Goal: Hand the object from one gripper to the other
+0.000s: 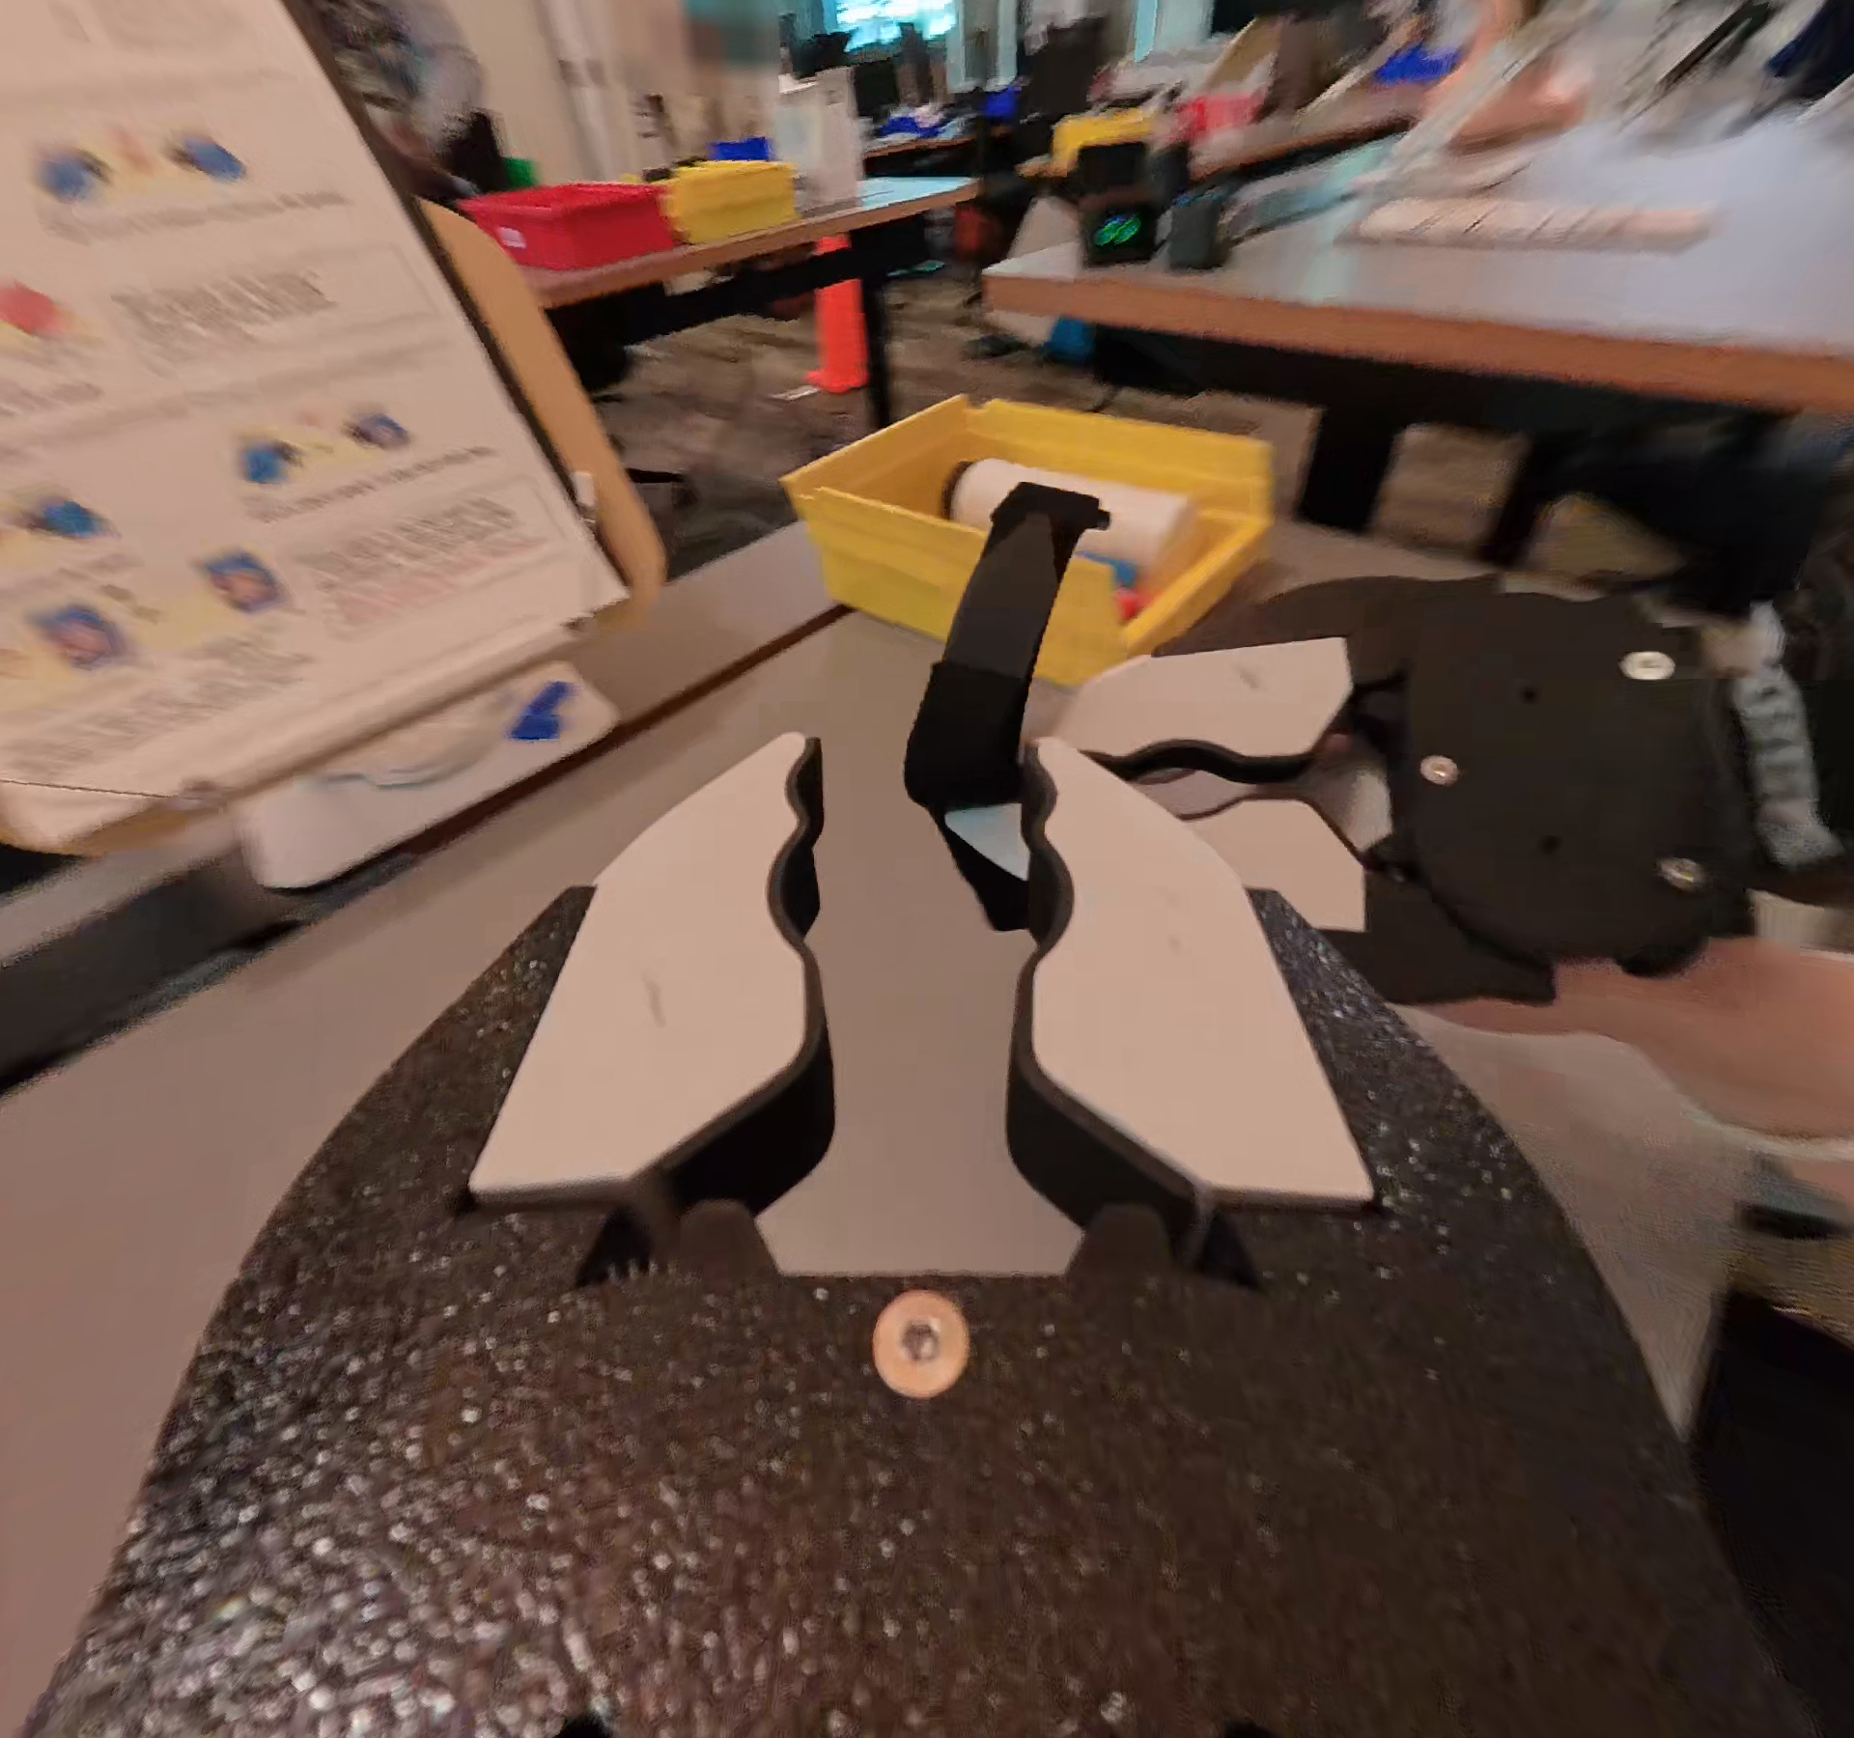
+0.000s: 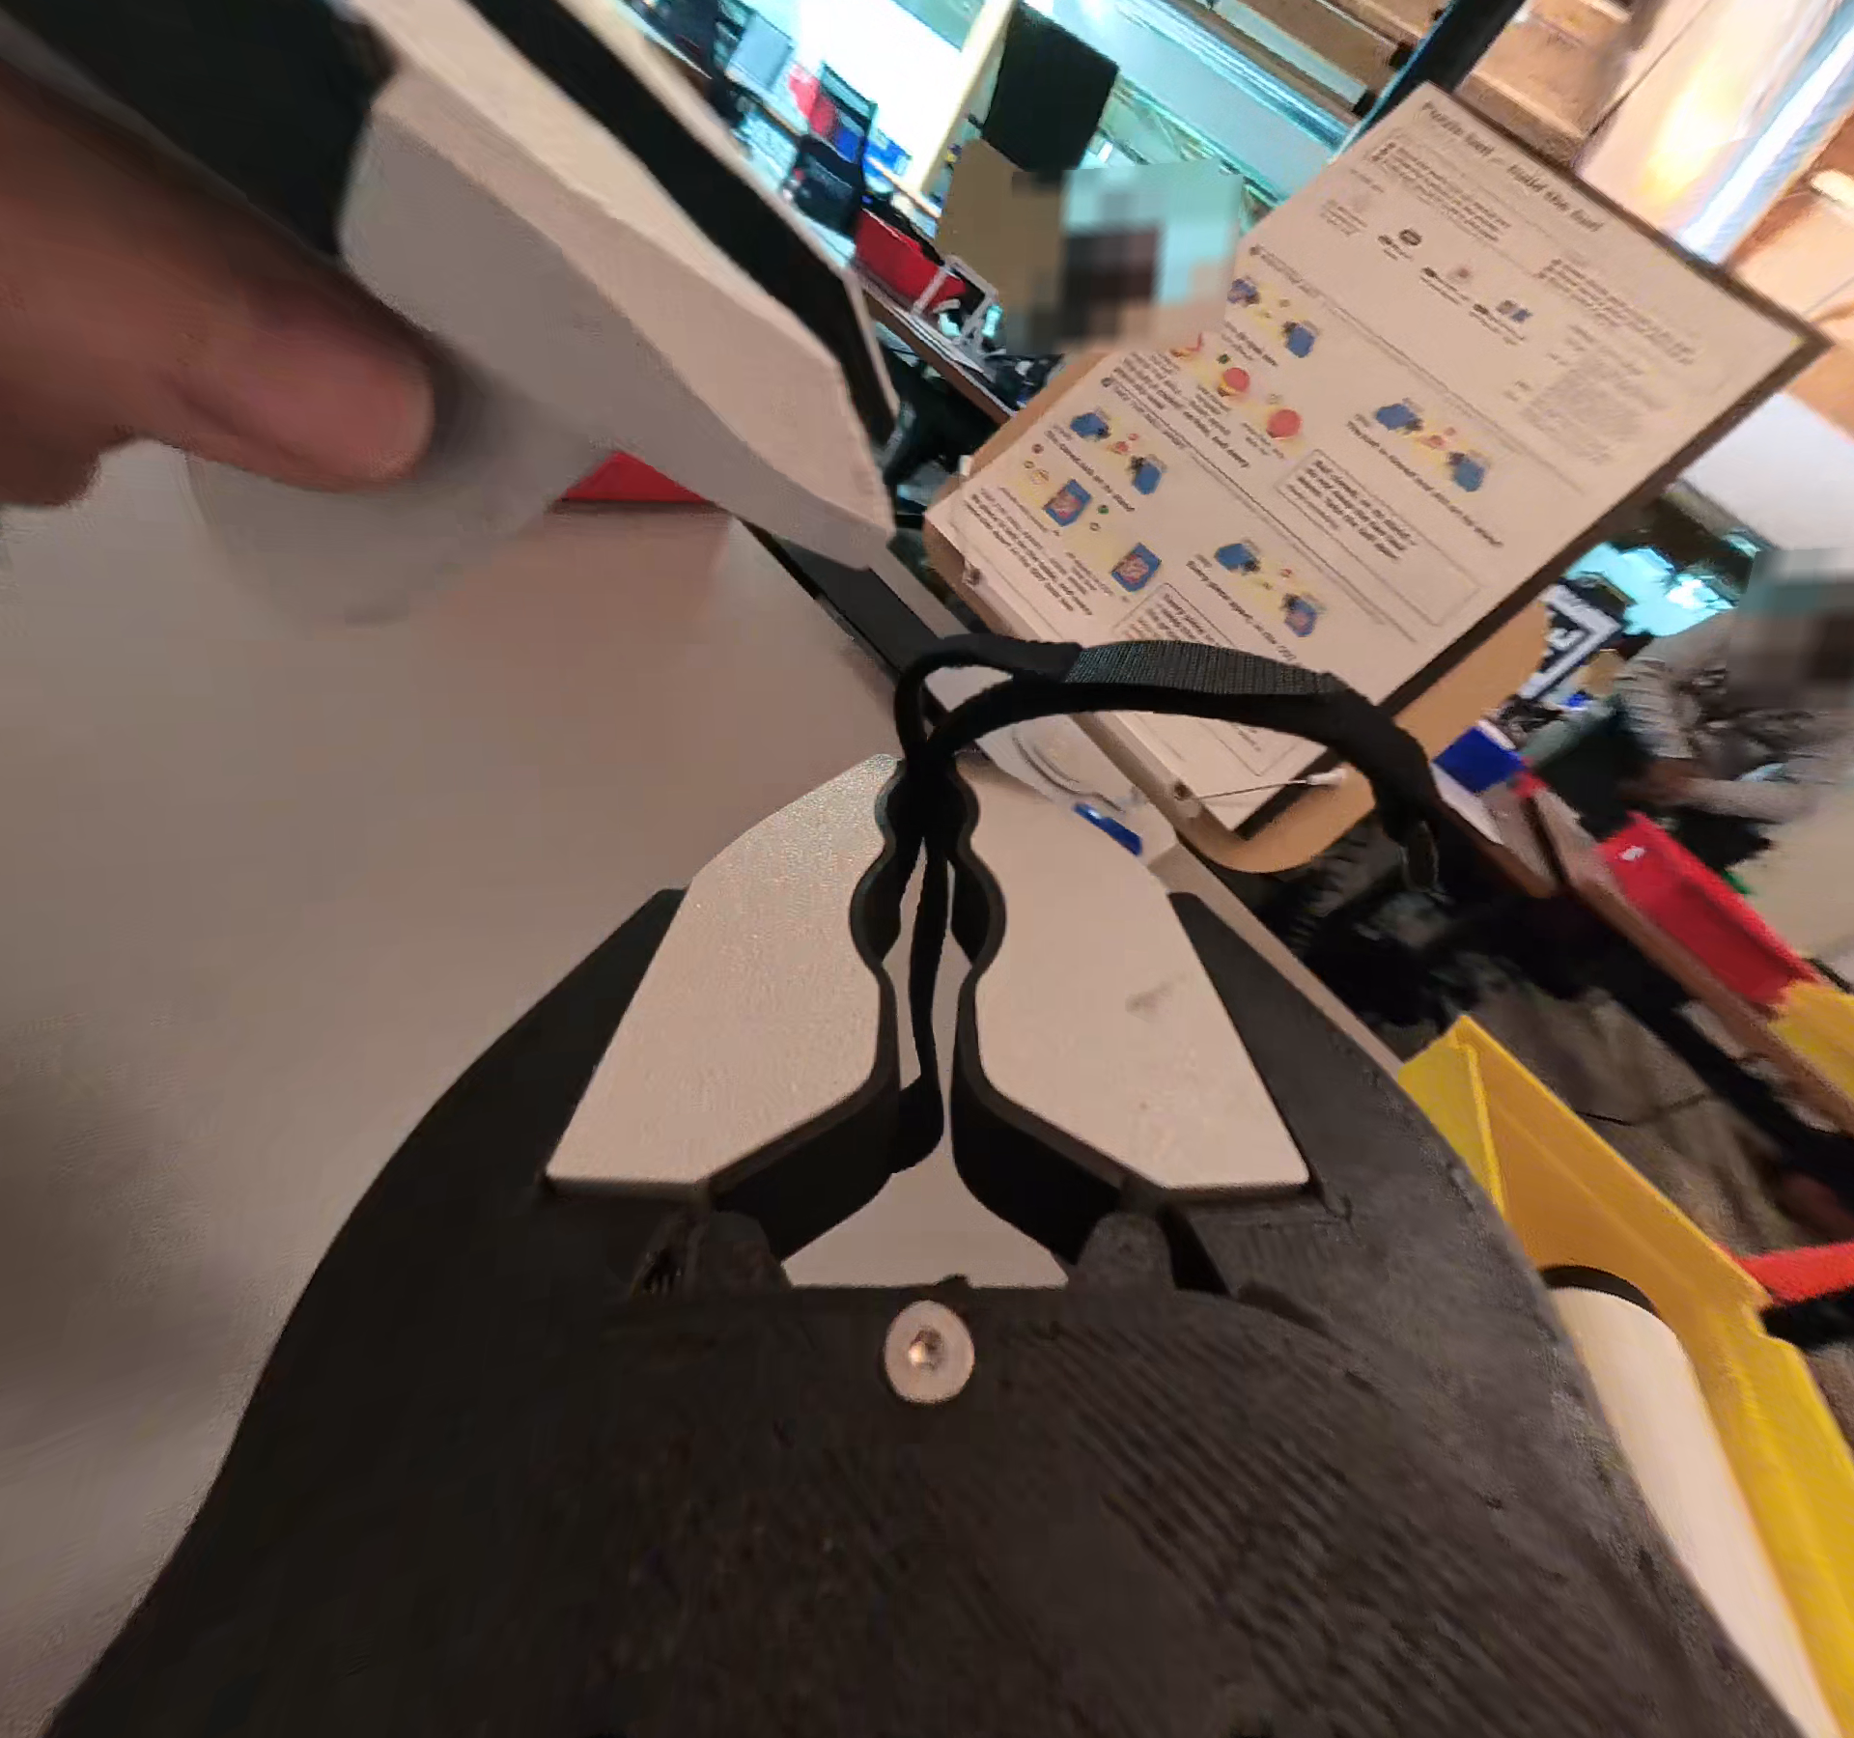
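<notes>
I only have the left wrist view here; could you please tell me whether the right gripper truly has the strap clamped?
Observer: Yes. The right gripper is shut on the strap, pinching two strands between its fingertips.
Operator: Thank you. Where does the rest of it go?
Observer: It arches out past the tips toward that view's right, with its far end drooping.
Operator: And how does mine sit from there?
Observer: Only one finger of the left gripper shows, up and to the left of the pinch, with a gap to the strap.
</notes>
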A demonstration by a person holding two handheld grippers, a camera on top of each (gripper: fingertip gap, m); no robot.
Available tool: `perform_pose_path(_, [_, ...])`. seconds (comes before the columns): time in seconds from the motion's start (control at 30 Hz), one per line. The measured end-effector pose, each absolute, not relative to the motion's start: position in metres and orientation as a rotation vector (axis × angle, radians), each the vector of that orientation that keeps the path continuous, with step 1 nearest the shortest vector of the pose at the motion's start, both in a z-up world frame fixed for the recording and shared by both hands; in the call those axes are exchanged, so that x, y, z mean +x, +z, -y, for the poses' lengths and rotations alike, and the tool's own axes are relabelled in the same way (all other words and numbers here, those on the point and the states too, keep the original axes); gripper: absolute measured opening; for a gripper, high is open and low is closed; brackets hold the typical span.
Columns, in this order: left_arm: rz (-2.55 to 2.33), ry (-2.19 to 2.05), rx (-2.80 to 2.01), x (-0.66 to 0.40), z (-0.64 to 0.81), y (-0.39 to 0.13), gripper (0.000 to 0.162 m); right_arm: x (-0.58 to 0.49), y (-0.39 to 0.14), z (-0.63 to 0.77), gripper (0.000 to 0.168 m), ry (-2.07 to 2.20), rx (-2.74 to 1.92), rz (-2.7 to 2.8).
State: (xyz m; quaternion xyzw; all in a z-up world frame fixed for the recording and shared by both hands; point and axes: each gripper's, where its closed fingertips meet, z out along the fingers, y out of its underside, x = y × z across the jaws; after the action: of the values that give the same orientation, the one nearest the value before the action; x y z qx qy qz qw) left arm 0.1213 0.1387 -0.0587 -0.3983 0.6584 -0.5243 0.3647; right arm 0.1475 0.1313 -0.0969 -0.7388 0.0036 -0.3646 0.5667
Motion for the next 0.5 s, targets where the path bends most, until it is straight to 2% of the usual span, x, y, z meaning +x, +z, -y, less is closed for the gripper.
perform_pose_path(0.13, [-1.778,-1.073,-0.969,0.13,-0.122,-0.066,0.038,0.149,-0.099,-0.132,0.005,-1.009,-1.751,0.019])
perform_pose_path(0.37, [-1.832,-0.963,-1.035,0.155,-0.12,-0.075,0.037,0.153,-0.105,-0.131,0.004,-1.092,-1.777,0.045])
perform_pose_path(0.5, [-1.868,-0.997,-1.068,0.16,-0.118,-0.083,0.023,0.154,-0.108,-0.131,0.005,-1.131,-1.802,0.063])
